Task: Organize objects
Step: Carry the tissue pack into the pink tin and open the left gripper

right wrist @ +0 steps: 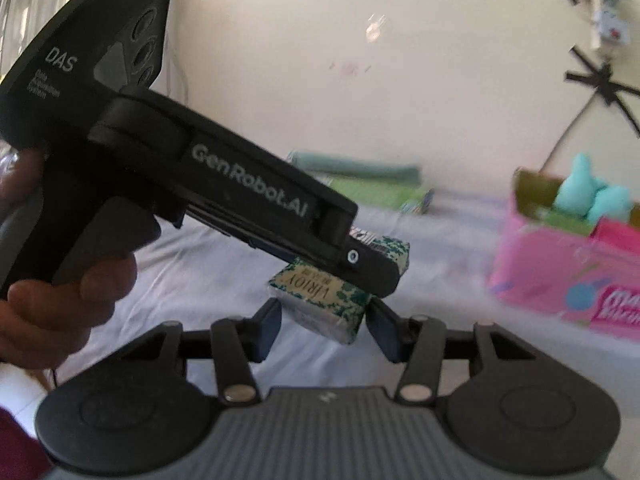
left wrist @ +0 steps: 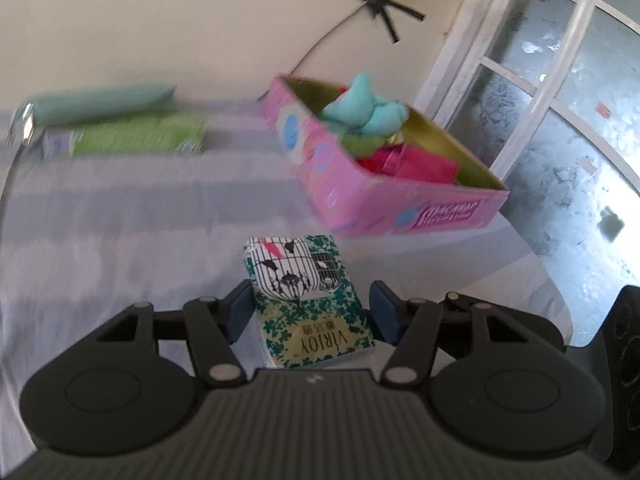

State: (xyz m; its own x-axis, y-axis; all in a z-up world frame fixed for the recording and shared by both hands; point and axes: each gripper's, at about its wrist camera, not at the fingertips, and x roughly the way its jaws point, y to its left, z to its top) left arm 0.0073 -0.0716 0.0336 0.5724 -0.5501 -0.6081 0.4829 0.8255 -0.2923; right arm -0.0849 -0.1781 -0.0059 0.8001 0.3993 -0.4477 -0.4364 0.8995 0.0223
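Observation:
A green-and-white "VIRJOY" tissue pack (left wrist: pixel 320 312) lies between the fingers of my left gripper (left wrist: pixel 312 312), with a small black-and-white patterned item (left wrist: pixel 288 268) on top of it. The left jaws stand close on both sides of the pack, which hangs above the bed. In the right wrist view the same pack (right wrist: pixel 320 292) sits under the left gripper's finger (right wrist: pixel 360 264). My right gripper (right wrist: pixel 324 324) is open, its fingers flanking the pack's near end from below. A pink box (left wrist: pixel 380 200) with a teal plush (left wrist: pixel 364 112) stands beyond.
A pale blue-grey bedsheet (left wrist: pixel 140 240) covers the surface. A green packet (left wrist: pixel 132 140) and a teal roll (left wrist: pixel 104 104) lie at the back by the cream wall. The pink box also shows at the right of the right wrist view (right wrist: pixel 560 280). A glass door (left wrist: pixel 560 120) stands right.

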